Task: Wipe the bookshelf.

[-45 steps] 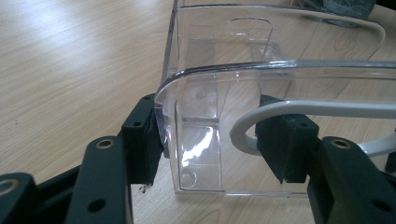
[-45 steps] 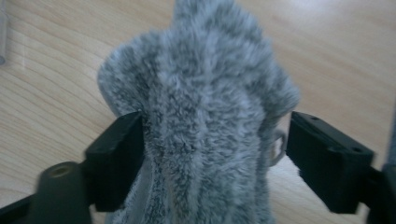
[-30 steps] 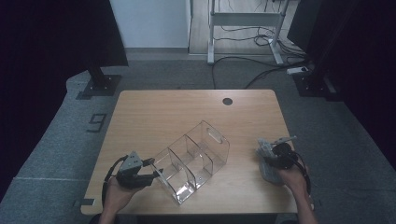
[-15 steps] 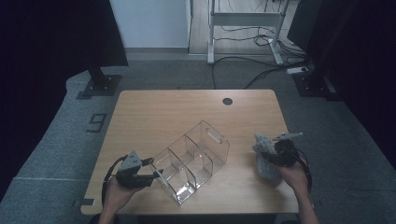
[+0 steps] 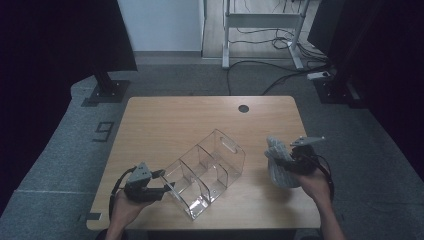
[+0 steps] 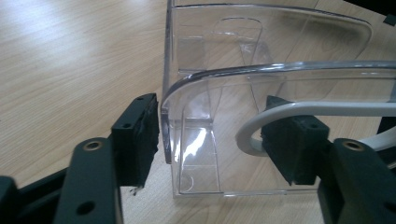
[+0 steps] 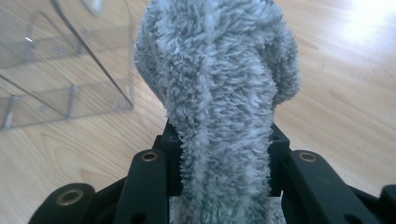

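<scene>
On the wooden table (image 5: 165,120) a clear acrylic organiser (image 5: 207,170) lies slantwise near the front edge, its compartments set in a row by transparent dividers; as far as can be told through the clear walls, every compartment is empty. The left gripper (image 5: 167,181) sits at the organiser's near-left end. In the left gripper view (image 6: 210,140) its jaws straddle the curved rim of the end wall, one pad outside and one inside the first compartment, with a narrow gap between the outer pad and the plastic. The jaws have just been opening with the wall between them, so I judge this a loose steadying position rather than a clamp, apparently kept to stop the light organiser sliding. A white cable (image 6: 327,109) loops across the inner side. The right gripper (image 5: 286,162), at the table's right side and well apart from the organiser, is closed on a fluffy grey towel (image 5: 280,162). The right gripper view shows the towel (image 7: 219,84) pinched between the pads and bunching out beyond them, the organiser's wall (image 7: 70,70) off to one side. The towel hangs bundled in the grip, clear of the organiser and not yet in any compartment. My reading is that it is destined for a compartment, with the bunched shape suited to that.
</scene>
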`<action>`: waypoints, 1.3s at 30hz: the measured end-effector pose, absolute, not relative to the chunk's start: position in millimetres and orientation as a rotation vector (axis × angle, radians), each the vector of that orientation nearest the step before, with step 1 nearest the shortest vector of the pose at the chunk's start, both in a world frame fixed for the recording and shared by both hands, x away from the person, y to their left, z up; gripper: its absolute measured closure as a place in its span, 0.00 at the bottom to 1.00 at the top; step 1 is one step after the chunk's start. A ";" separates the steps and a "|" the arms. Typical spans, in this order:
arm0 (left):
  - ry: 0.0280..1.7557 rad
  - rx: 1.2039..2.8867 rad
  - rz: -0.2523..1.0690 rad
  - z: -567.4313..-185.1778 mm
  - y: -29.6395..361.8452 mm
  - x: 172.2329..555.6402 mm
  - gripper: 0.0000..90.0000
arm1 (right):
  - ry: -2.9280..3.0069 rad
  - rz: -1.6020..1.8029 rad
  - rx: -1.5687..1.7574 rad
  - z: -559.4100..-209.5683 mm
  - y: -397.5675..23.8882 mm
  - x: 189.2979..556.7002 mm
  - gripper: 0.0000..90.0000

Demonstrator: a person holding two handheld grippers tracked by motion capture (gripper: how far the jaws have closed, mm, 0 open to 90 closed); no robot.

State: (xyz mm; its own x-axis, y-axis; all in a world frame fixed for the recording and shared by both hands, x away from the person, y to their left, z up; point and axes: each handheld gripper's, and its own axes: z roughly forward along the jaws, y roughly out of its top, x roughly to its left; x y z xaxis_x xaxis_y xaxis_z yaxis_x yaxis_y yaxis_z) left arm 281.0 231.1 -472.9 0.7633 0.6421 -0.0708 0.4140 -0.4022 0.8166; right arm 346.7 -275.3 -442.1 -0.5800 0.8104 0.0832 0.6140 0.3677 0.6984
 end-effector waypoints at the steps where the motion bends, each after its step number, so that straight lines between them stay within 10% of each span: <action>1: 0.791 2.051 0.318 -472.9 231.1 281.0 0.40 | 2.357 1.024 1.263 -442.1 -275.3 346.7 0.70; 39: 0.758 2.065 0.287 -471.5 232.0 278.9 0.43 | 2.478 1.123 1.012 -370.1 -170.5 386.5 0.69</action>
State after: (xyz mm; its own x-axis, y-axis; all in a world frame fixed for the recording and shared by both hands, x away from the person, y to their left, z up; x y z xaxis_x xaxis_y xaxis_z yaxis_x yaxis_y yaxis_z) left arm 278.9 232.0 -471.5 0.7858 0.6134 -0.0795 0.4068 -0.4158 0.8134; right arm 386.5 -170.5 -370.1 -0.7321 0.6782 0.0641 0.4954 0.4655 0.7334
